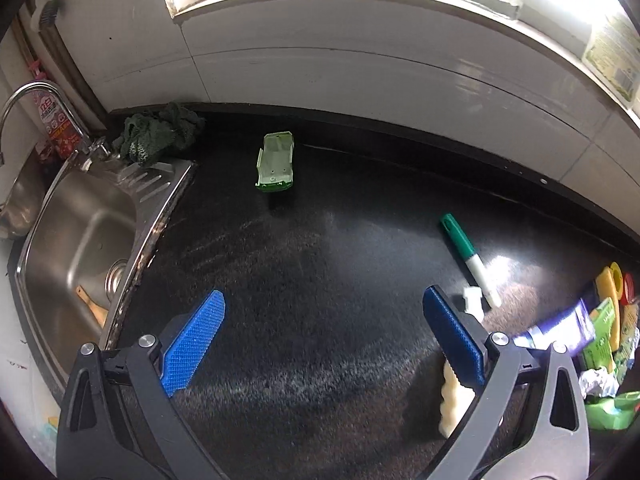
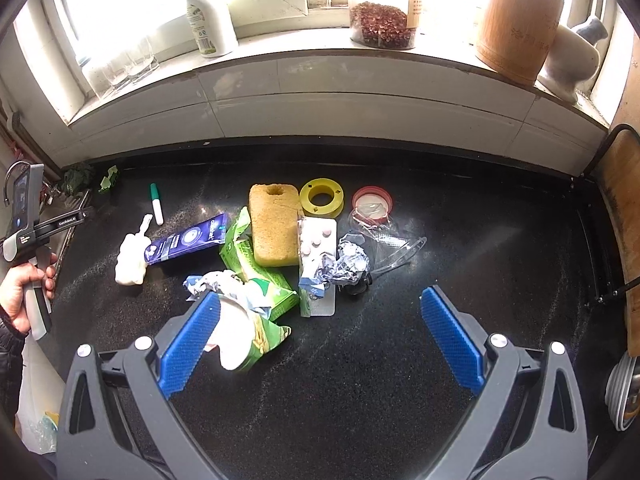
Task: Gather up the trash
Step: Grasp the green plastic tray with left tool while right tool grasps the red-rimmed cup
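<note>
Trash lies on a black counter (image 2: 360, 360). In the right wrist view a pile holds a yellow sponge (image 2: 274, 226), a blue box (image 2: 186, 242), torn green cartons (image 2: 260, 280), a pill blister (image 2: 318, 240), crumpled foil (image 2: 348, 262), a yellow ring (image 2: 322, 197) and a red lid (image 2: 373, 202). My right gripper (image 2: 320, 316) is open above the counter, just in front of the pile. My left gripper (image 1: 324, 312) is open and empty over bare counter. A green marker (image 1: 468, 258) and a green plastic piece (image 1: 276, 160) lie ahead of it. White foam (image 1: 452, 400) lies under its right finger.
A steel sink (image 1: 80, 240) with a tap (image 1: 24, 100) is at the left, a dark cloth (image 1: 160, 132) behind it. The window sill holds a bottle (image 2: 208, 16), glasses (image 2: 128, 64), a jar (image 2: 382, 20) and a wooden canister (image 2: 516, 24). A cutting board (image 2: 624, 220) stands right.
</note>
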`<state>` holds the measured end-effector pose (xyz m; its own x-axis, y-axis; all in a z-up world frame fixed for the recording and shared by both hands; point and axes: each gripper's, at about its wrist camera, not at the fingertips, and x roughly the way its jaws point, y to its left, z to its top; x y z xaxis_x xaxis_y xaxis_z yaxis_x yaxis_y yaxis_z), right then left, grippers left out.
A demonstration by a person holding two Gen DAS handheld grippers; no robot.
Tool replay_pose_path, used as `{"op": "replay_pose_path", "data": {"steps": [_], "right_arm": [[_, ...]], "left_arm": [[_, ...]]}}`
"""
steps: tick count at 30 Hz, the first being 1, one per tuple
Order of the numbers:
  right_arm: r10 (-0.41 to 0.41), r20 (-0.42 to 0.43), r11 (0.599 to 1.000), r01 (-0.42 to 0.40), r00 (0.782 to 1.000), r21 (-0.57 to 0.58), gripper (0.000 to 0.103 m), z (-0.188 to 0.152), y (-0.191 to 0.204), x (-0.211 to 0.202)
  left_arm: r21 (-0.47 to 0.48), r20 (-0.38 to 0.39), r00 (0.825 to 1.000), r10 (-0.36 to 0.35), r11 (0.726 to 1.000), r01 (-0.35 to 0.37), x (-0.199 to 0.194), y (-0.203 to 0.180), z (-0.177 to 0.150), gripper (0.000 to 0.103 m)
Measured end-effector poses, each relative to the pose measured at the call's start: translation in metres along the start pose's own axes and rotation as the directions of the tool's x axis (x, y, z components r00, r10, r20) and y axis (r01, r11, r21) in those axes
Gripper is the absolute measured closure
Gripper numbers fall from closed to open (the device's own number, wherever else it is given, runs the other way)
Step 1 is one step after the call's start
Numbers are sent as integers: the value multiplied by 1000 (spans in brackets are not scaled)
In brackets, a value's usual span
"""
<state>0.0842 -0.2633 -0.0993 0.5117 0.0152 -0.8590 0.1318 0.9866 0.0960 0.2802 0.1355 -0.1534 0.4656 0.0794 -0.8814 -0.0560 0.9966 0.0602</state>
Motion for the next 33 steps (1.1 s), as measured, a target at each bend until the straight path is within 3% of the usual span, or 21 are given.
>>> {"op": "replay_pose_path", "data": {"steps": [7, 16, 22, 24, 25, 28, 30, 33], "right_arm": [[-41, -21, 999, 41, 999, 15, 6, 30, -11, 34], [-75, -56, 996, 78, 996, 47, 6, 77, -38, 109], [-105, -189, 994, 106, 976, -6, 20, 89, -54, 179], [-96, -233, 995, 97, 968, -4, 21, 88, -60, 195], [-95, -248, 995, 96, 964, -7, 24, 88, -62, 201], [-85, -269, 996, 82, 959, -23, 35, 86, -64, 211], [-76, -247, 997, 70, 966, -32, 52, 88, -64, 211], [-58, -230, 998, 52, 971, -33, 54, 93, -66, 210]], "left_arm": [[-33, -21, 999, 36, 999, -37, 92, 28, 51, 7], [-37, 49, 998, 32, 999, -31, 123, 32, 73, 8], [-12, 103, 994, -20, 1000, 21, 121, 27, 74, 34], [10, 112, 993, -22, 1000, 21, 118, 21, 75, 62], [22, 112, 993, -20, 1000, 18, 118, 17, 77, 70], [29, 110, 994, -13, 1000, 10, 121, 10, 82, 71], [31, 109, 994, -9, 1000, 5, 121, 8, 82, 71], [39, 100, 995, 7, 999, -11, 114, 4, 75, 71]]}}
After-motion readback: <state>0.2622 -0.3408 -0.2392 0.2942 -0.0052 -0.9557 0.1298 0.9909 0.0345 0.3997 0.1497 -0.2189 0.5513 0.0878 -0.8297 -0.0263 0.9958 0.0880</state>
